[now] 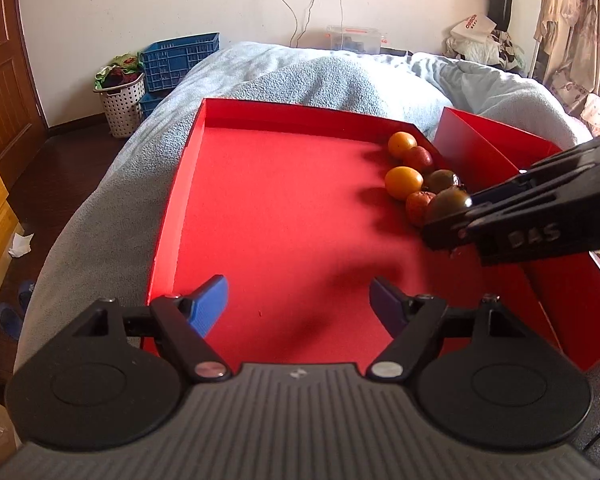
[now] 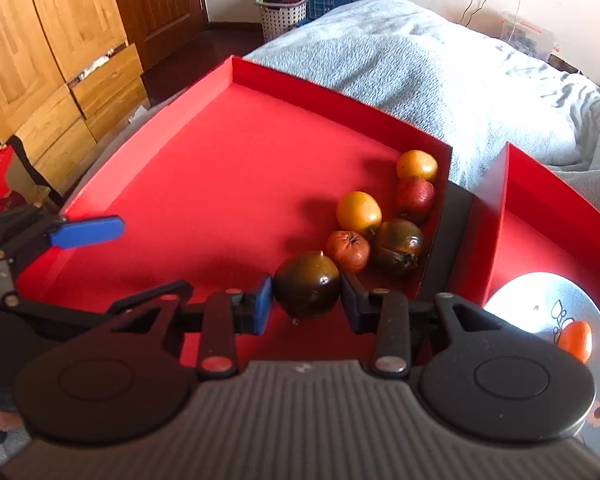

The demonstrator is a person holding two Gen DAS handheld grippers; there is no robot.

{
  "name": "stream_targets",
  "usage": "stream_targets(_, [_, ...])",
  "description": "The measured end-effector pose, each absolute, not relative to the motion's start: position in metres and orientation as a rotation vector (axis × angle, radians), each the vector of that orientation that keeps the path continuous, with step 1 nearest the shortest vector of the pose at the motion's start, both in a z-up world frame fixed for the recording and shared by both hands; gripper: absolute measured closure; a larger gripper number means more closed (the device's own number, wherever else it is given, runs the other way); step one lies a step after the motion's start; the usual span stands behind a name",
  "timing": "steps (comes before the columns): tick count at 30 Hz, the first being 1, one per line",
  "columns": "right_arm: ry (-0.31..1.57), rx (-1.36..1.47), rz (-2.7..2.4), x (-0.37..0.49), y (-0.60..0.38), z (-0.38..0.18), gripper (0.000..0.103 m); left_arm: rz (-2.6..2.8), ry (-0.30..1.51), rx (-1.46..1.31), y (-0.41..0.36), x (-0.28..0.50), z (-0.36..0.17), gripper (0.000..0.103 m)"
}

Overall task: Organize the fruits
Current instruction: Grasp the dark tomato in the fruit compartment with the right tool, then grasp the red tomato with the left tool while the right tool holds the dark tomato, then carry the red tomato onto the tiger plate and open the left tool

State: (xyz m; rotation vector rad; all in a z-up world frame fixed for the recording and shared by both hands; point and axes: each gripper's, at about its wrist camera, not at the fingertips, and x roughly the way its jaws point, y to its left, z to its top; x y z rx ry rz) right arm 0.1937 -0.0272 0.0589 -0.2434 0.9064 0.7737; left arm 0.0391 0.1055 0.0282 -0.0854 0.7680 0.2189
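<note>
On a bed (image 1: 308,76) covered with a pale blue blanket sits a wide, shallow red tray (image 1: 268,208). A second red tray (image 2: 540,248) lies just beside it to the right, holding a round metal plate (image 2: 540,300) with an orange fruit (image 2: 576,340) on it.

In the first tray's far right corner, a small cluster of fruits rests against the wall: two yellow-orange fruits (image 2: 417,166) (image 2: 358,210), two red ones (image 2: 415,198) (image 2: 348,251), and a dark green-brown tomato (image 2: 398,246).

The right gripper (image 2: 307,300) reaches into this cluster from the near side. Its blue-padded fingers (image 2: 265,298) are nearly closed, pressed against both sides of another dark green-brown tomato (image 2: 307,290), which sits nearest the camera, just in front of one red fruit.

The left gripper (image 1: 300,304) hangs above the bare red floor of the tray, well apart from the fruits. Its fingers (image 1: 210,300) stand wide apart with nothing between them.

Beyond the bed are a blue crate (image 1: 180,60), a white laundry basket (image 1: 122,100) and wooden cabinets (image 2: 40,60).
</note>
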Motion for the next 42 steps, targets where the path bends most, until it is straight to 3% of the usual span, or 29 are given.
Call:
stream_targets(8, [0.769, -0.014, 0.703, 0.166, -0.128, 0.097, 0.063, 0.103, 0.747, -0.084, 0.087, 0.048, 0.055, 0.021])
stream_targets(15, [0.707, 0.044, 0.686, 0.157, -0.163, 0.110, 0.063, -0.042, 0.737, 0.057, 0.042, 0.109, 0.060, 0.023])
stream_targets(20, [0.679, 0.062, 0.695, 0.152, -0.175, 0.111, 0.063, -0.070, 0.831, 0.063, 0.033, 0.148, 0.024, 0.034])
stream_targets(22, [0.676, 0.065, 0.700, 0.151, -0.178, 0.110, 0.063, -0.068, 0.852, 0.066, 0.030, 0.159, 0.014, 0.045])
stream_targets(24, [0.674, 0.075, 0.700, 0.151, -0.183, 0.108, 0.063, -0.065, 0.833, 0.079, 0.027, 0.166, 0.008, 0.049])
stream_targets(27, [0.671, 0.090, 0.697, 0.150, -0.188, 0.107, 0.063, -0.069, 0.826, 0.076, 0.023, 0.168, 0.004, 0.069])
stream_targets(42, [0.666, 0.099, 0.663, 0.130, -0.199, 0.100, 0.063, -0.026, 0.785, 0.088, 0.021, 0.140, 0.025, 0.069])
